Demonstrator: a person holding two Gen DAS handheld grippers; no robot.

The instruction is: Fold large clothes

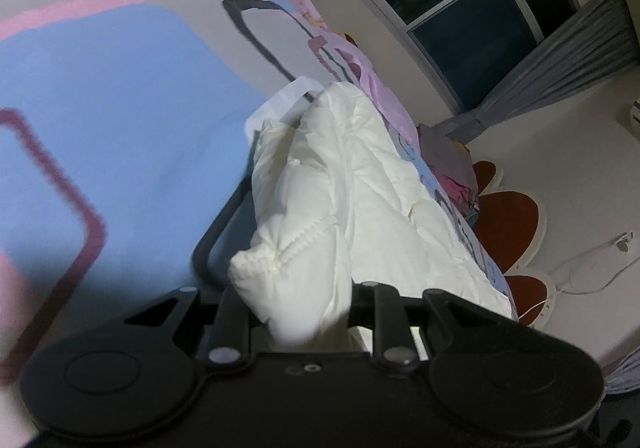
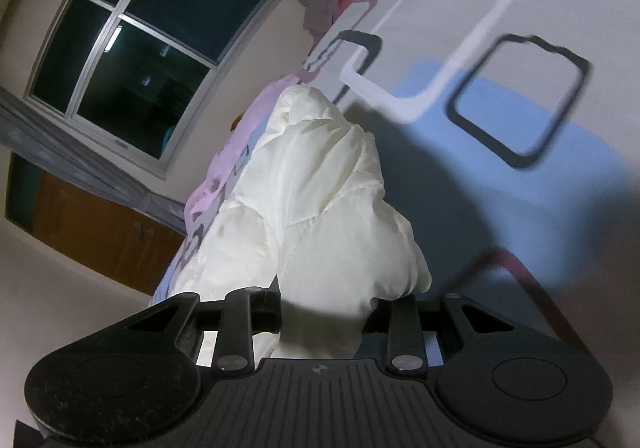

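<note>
A white quilted puffer jacket (image 1: 340,188) lies on a bed with a patterned sheet (image 1: 120,108). My left gripper (image 1: 304,312) is shut on a bunched fold of the jacket, which fills the gap between its fingers and hides the tips. In the right wrist view the same jacket (image 2: 320,208) runs away along the bed's edge. My right gripper (image 2: 324,320) is shut on another part of it, with fabric bulging between and over the fingers. Both views are strongly tilted.
The bed sheet (image 2: 500,128) is blue, pink and grey with outlined squares. A pile of coloured clothes (image 1: 452,160) sits at the far bed end. A dark window (image 2: 140,60) with grey curtains, a brown cabinet (image 2: 104,232) and a red-petal rug (image 1: 508,224) lie beyond.
</note>
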